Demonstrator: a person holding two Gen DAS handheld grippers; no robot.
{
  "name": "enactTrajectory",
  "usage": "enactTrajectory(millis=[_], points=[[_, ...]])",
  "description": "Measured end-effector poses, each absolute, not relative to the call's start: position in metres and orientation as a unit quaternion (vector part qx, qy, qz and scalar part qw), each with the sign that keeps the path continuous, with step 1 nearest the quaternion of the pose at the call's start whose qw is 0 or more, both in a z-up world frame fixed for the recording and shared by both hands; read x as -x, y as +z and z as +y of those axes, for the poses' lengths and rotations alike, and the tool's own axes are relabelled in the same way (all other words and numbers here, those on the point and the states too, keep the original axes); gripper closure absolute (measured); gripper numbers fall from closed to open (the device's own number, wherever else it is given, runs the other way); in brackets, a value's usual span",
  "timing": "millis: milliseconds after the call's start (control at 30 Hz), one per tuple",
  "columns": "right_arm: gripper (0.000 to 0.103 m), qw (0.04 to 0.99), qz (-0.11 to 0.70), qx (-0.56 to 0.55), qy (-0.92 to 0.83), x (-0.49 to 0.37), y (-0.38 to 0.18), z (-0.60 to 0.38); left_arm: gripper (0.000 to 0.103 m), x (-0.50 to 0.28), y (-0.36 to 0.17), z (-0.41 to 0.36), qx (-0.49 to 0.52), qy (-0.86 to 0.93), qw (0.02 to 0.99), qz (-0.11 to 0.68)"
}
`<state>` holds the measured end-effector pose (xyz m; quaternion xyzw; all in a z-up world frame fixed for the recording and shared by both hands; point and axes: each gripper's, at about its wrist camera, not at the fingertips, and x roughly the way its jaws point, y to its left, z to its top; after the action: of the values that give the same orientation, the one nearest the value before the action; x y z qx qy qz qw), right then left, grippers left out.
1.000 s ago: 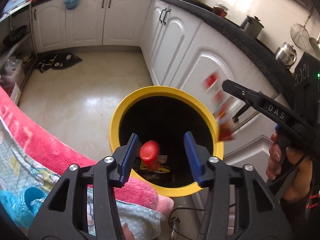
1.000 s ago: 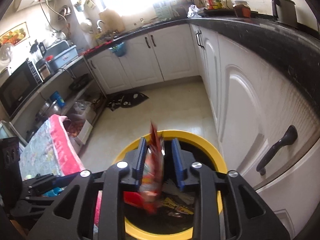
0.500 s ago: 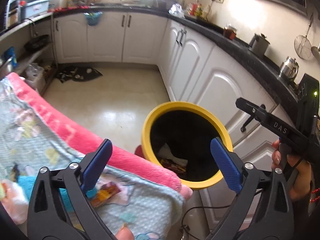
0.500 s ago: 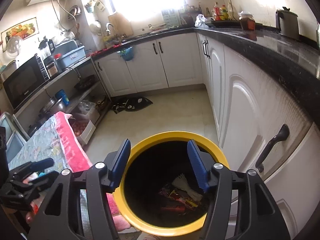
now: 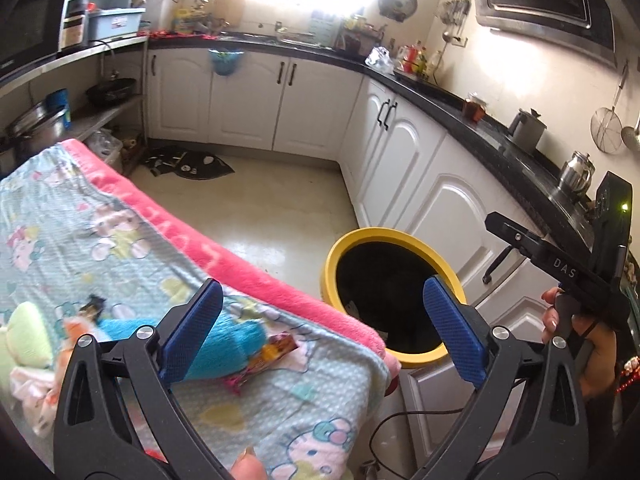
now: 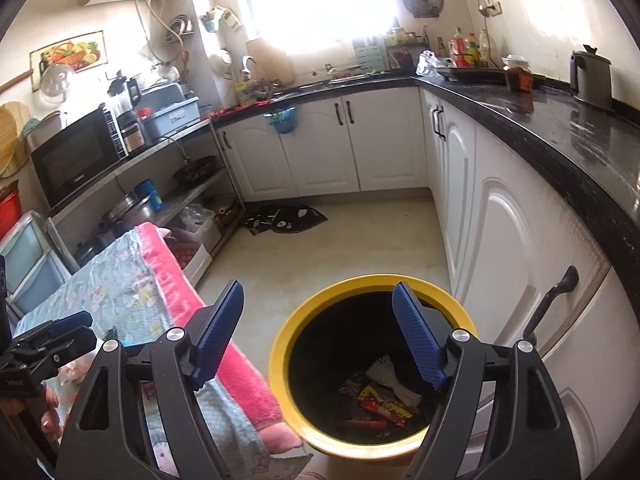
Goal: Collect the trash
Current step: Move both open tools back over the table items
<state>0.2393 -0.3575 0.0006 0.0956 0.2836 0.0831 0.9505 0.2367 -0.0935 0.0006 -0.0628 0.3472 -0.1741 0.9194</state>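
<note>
One yellow bin (image 6: 280, 364) sits on the floor against the white cabinets (image 6: 516, 248), lower centre of the right wrist view, right of centre in the left. Only the right view sees the bottom: several wrappers (image 6: 378, 400) plus a white crumpled piece (image 6: 390, 374); from the left view the inside is just black. One wrapper (image 5: 276, 350) lies on the blanket-covered table (image 5: 120, 248) beside a blue plush (image 5: 228, 346), lower left, seen only from the left wrist; the gripper's left finger overlaps the plush. Left gripper (image 5: 320, 332) gapes at its widest, nothing between the pads. Right gripper (image 6: 318, 340) has just been opening, jaws wide, empty, above the bin mouth. Bin touches the pink blanket edge (image 6: 240, 372).
</note>
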Motion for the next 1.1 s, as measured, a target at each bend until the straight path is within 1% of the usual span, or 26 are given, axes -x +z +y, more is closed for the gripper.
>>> enactTrajectory(millis=[100, 533, 800, 1100], points=[[0.026, 0.951, 0.280, -0.093, 0.092, -0.233, 0.006, -0.350, 0.011, -0.225, 0.005, -0.074, 0.071, -0.159, 0.924, 0.340], [0.024, 0.949, 0.261, -0.066, 0.163, -0.209, 0.031, -0.297, 0.011, -0.182, 0.031, -0.003, 0.089, -0.091, 0.944, 0.305], [0.022, 0.943, 0.258, -0.046, 0.204, -0.195, 0.038, -0.266, 0.011, -0.155, 0.035, 0.032, 0.093, -0.055, 0.949, 0.295], [0.021, 0.932, 0.261, -0.023, 0.250, -0.186, 0.041, -0.229, 0.011, -0.131, 0.030, 0.058, 0.090, -0.026, 0.949, 0.300]])
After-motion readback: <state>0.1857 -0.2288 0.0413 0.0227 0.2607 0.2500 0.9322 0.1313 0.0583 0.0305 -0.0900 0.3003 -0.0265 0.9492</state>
